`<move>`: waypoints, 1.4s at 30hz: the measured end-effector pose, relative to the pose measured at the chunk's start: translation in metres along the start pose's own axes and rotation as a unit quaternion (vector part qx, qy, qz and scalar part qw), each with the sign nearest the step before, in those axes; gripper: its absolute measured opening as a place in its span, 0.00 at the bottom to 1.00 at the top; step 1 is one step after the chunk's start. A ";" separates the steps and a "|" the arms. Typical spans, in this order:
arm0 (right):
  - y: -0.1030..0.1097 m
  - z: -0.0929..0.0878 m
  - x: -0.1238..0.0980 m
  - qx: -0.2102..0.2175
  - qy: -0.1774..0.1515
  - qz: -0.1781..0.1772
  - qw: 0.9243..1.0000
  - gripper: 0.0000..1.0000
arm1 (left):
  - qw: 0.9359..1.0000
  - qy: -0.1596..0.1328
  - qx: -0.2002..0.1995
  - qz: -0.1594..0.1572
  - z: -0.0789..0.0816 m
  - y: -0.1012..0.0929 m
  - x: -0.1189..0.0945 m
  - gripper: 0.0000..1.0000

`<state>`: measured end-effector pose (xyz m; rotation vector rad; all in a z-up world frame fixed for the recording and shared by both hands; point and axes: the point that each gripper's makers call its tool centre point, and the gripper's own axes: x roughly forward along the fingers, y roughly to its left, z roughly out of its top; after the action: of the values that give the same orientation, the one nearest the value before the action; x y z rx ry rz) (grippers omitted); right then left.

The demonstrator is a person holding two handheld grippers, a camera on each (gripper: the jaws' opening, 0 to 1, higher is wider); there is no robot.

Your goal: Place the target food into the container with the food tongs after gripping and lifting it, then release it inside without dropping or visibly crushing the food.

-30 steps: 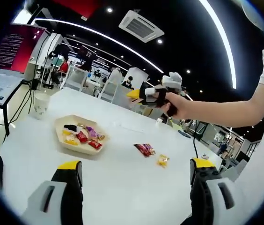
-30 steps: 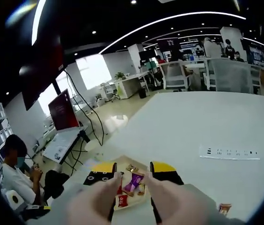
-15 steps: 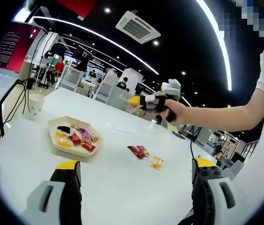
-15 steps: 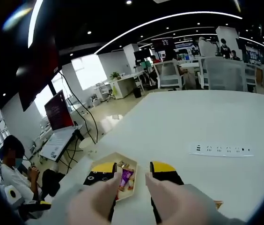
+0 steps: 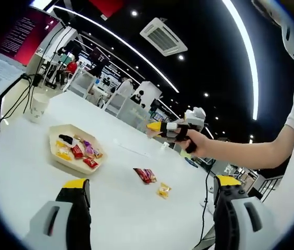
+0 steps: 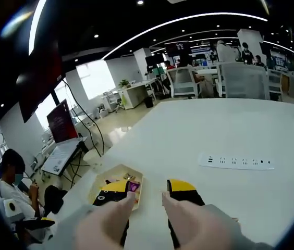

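A beige hexagonal tray [image 5: 58,156] with several wrapped candies rests on the white table [image 5: 27,172]. To its right lie a red-wrapped candy [image 5: 144,175] and a small yellow one [image 5: 163,190]. My left gripper [image 5: 152,195] hangs above the table's near part, jaws wide apart with nothing between them. A hand holds my right gripper [image 5: 155,126] in the air beyond the loose candies. In the right gripper view, the right gripper [image 6: 147,194] has a narrow, bare gap between its jaws, high over the tray [image 6: 102,188]; pale blurred shapes overlie both jaws.
A paper cup [image 5: 38,107] stands at the table's far left. A white power strip [image 6: 235,161] lies on the table top. Beyond are office chairs, desks and a red screen. A person [image 6: 11,179] sits at the lower left.
Both cameras have shifted. In the right gripper view the tray now looks smaller and farther below the jaws. Neither gripper's jaw gap has changed.
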<state>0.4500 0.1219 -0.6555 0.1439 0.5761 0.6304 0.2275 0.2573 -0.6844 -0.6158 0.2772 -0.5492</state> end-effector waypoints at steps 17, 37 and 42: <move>-0.031 -0.007 -0.012 0.010 -0.009 -0.027 1.000 0.28 | 1.000 0.013 -0.004 0.008 -0.003 0.003 0.001 1.00; -0.060 -0.031 -0.028 0.029 -0.006 -0.059 0.998 0.28 | 1.000 0.021 0.006 0.001 -0.006 -0.002 0.004 0.97; -0.058 -0.034 -0.028 0.030 -0.005 -0.060 0.998 0.28 | 1.000 0.019 0.005 -0.002 -0.005 -0.003 0.003 0.97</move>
<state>0.4429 0.0569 -0.6877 0.1679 0.5890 0.4963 0.2266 0.2513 -0.6867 -0.5973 0.3094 -0.5655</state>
